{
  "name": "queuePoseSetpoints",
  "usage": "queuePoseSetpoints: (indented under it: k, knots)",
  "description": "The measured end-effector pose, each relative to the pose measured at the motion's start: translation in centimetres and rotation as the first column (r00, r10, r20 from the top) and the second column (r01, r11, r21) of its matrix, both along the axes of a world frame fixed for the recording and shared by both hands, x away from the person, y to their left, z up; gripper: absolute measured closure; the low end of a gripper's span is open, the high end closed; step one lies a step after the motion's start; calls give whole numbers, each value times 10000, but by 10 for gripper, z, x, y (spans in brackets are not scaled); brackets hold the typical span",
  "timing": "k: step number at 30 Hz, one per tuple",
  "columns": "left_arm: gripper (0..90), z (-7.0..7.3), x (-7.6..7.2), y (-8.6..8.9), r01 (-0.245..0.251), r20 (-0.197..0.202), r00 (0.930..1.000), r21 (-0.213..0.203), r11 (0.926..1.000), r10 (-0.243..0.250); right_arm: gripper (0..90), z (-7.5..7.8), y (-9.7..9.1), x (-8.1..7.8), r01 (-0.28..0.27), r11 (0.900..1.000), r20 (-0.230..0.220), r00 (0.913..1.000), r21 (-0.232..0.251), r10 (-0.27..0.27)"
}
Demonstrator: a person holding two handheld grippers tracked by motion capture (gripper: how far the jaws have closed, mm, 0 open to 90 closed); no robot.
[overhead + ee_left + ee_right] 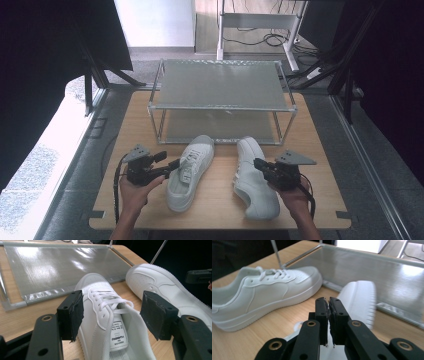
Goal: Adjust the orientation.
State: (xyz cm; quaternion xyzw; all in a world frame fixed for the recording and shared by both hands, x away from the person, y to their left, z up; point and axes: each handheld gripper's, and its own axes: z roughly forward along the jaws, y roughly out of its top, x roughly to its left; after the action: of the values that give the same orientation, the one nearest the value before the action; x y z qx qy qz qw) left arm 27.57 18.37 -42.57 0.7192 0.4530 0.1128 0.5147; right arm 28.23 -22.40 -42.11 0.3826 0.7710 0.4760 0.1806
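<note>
Two white sneakers lie side by side on the wooden table [215, 200]. My left gripper [172, 164] [113, 312] stands open, one pad on each side of the left shoe [190, 175] [100, 290] at its tongue and collar. The left pad [72, 312] is close against the shoe's side; the right pad [157, 312] stands apart from it. My right gripper [257, 164] [328, 302] is shut at the collar of the right shoe [255, 195] [359, 300], its pads pressed together with white shoe material just below them. That shoe's toe looks blurred.
A two-shelf metal rack [220, 85] [382, 272] stands just beyond the shoes' toes; its lower shelf [62, 267] lies level with the table. The table edges are close on both sides. A desk frame and cables sit on the floor behind.
</note>
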Motion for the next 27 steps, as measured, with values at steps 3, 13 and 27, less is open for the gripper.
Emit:
queuePoseSetpoints:
  k: [3,13,27]
  knots:
    - [350,-3,1,-1,-12,-163,9999,78,10000,13,879,-2,11,-1,-253,9992,-20,9997,-314,252]
    - [363,-2,0,-3,78,-165,9998,-184,9998,-81,900,-14,47,-9,-1567,9764,-73,9875,-1487,1574]
    - [369,-7,2,-9,285,-412,9987,-208,9994,-293,900,-24,54,-9,-1796,9499,-826,9831,-2557,1637]
